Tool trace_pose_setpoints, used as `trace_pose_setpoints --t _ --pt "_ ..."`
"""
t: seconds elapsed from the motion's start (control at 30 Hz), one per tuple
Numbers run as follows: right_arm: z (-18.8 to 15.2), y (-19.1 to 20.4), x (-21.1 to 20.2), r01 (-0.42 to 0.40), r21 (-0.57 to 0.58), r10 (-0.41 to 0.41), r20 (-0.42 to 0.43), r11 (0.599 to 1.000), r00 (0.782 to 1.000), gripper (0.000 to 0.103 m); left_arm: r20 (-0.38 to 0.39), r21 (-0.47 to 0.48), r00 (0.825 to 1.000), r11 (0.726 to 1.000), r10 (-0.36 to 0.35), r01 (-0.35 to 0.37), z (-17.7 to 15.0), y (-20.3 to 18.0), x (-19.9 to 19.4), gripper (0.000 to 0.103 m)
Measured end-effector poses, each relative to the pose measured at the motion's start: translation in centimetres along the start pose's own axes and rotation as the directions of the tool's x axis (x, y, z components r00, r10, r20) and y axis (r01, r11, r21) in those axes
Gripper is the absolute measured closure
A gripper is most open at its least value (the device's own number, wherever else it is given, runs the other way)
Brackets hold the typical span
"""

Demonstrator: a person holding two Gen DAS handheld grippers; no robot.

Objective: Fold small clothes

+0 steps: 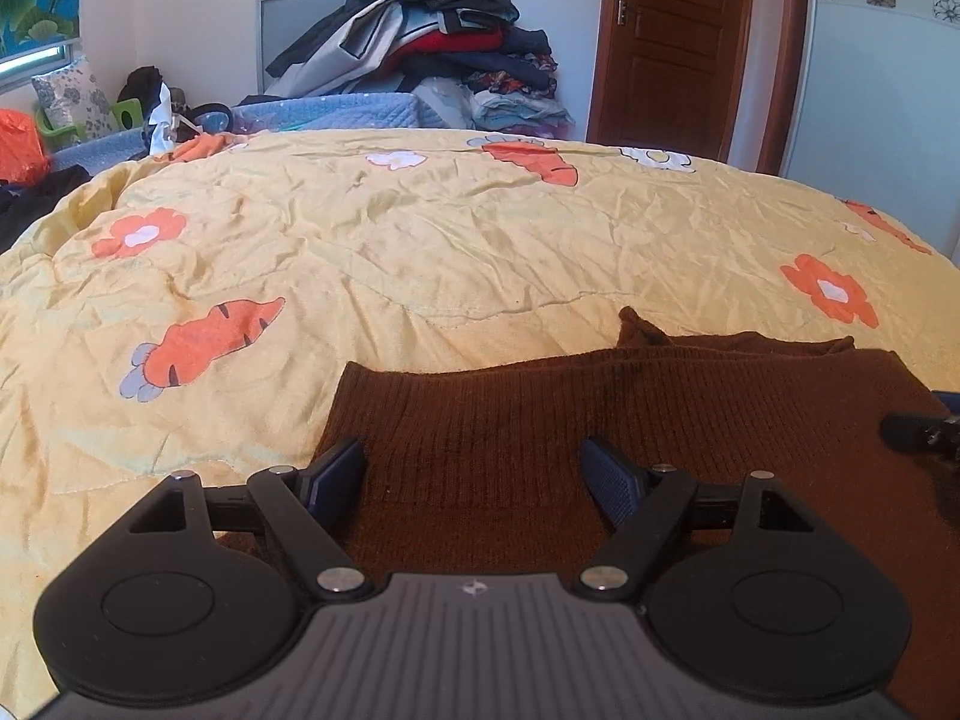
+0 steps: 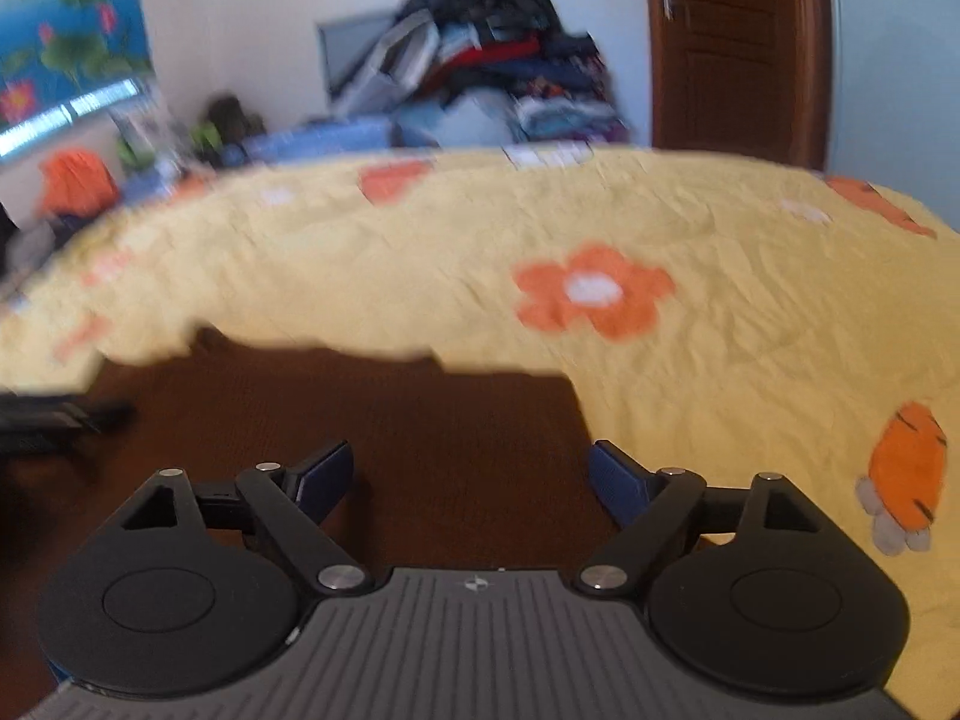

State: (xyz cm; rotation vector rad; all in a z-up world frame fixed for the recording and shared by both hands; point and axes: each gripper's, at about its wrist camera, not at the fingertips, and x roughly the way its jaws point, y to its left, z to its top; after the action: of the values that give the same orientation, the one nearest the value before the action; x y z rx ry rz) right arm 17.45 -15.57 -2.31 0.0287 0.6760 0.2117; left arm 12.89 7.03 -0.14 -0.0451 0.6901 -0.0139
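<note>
Lying across the yellow bed cover (image 1: 420, 252), a folded brown sweater (image 1: 540, 420) ran left to right. Both hand-held grippers, left (image 1: 474, 468) and right (image 2: 471, 474), hovered over it, jaws apart, gripping nothing. Only the sharp left view showed its ribbed knit; the right view was blurred.

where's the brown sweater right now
The brown sweater lies flat on the yellow quilt at the bed's near edge, right under both open grippers: lower right in the left wrist view, lower left in the right.

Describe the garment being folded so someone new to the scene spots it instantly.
Start at the yellow quilt with orange flower and carrot prints covering the bed. At its near edge, under both open grippers, lies the brown ribbed knit garment, laid flat. It is the only dark, plain piece on the quilt; the other clothes are piled by the far wall.
</note>
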Motion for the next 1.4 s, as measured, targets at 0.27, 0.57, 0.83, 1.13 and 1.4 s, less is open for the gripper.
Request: trace_pose_setpoints --t 0.27,0.57,0.83,1.13,1.4 --pt "0.6 -1.0 0.0 0.024 0.102 -0.024 -0.006 0.995 1.0 0.012 0.033 -0.076 0.999 0.997 -0.032 0.034 0.4 2.0 -2.8 0.021" --pt "-6.7 -4.9 -14.6 -0.206 0.525 0.206 0.06 0.826 0.977 0.0 0.038 -0.574 0.957 0.778 -0.287 0.256 -8.6 11.9 -15.1 0.02" --pt "-12.1 -4.1 -16.5 -0.286 0.568 0.376 -0.046 0.772 0.925 0.001 0.117 -0.763 0.895 0.538 -0.431 0.359 -13.7 11.1 -14.9 0.02" --pt "-11.3 -4.4 -12.8 -0.319 0.591 0.464 -0.106 0.741 0.88 0.078 -0.045 -0.716 0.94 0.667 -0.339 0.207 -11.2 9.0 -11.9 0.094" --pt "-9.7 -5.3 -19.0 -0.401 0.487 0.491 -0.069 0.776 0.868 0.083 -0.005 -0.645 0.922 0.706 -0.386 0.292 -10.9 10.4 -17.5 0.097"
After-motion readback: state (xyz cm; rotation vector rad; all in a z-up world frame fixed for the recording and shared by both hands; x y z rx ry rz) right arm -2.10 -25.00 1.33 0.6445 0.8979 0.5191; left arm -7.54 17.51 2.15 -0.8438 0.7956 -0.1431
